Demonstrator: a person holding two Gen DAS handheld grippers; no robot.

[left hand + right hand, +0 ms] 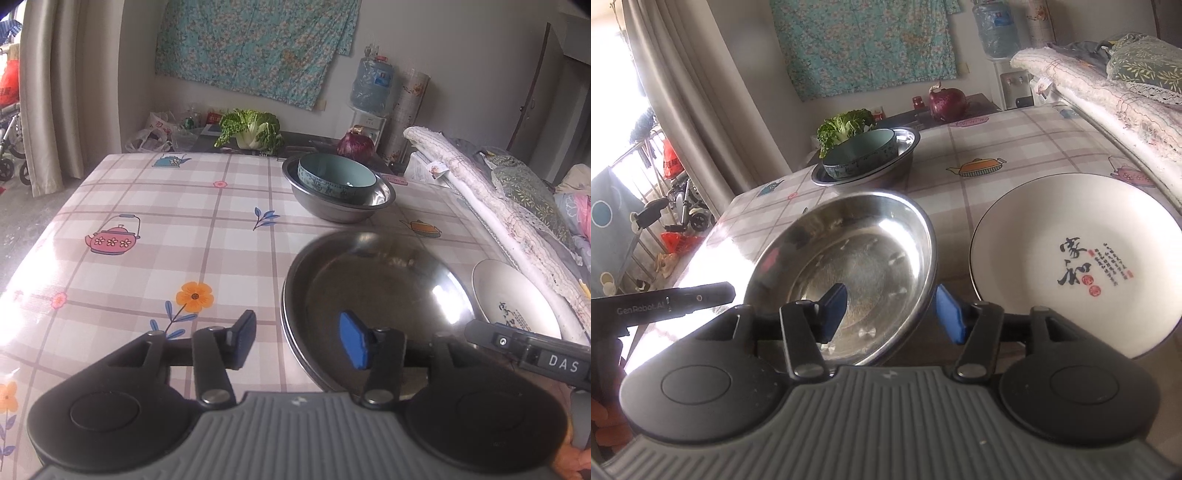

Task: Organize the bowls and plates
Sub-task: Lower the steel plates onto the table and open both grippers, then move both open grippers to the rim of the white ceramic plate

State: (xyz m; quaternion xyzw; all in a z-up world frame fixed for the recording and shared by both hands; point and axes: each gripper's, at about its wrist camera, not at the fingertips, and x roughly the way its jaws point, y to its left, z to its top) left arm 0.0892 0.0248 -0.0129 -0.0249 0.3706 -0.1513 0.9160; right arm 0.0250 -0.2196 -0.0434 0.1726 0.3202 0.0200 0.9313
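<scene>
A shallow steel plate (376,291) lies on the checked tablecloth near the front; it also shows in the right wrist view (849,258). My left gripper (299,341) is open, its jaws straddling the plate's left rim. My right gripper (892,314) is open, its jaws straddling the plate's right rim. A white ceramic plate with black calligraphy (1075,258) lies right of the steel plate (513,299). Farther back, a teal ceramic bowl (336,177) sits inside a steel bowl (340,212); both show in the right wrist view (860,155).
Folded quilts (498,199) line the table's right edge. A cabbage (251,127) and a red onion (354,146) sit on a dark counter behind the table. A water dispenser (369,92) stands at the back. The table (147,258) drops off at left.
</scene>
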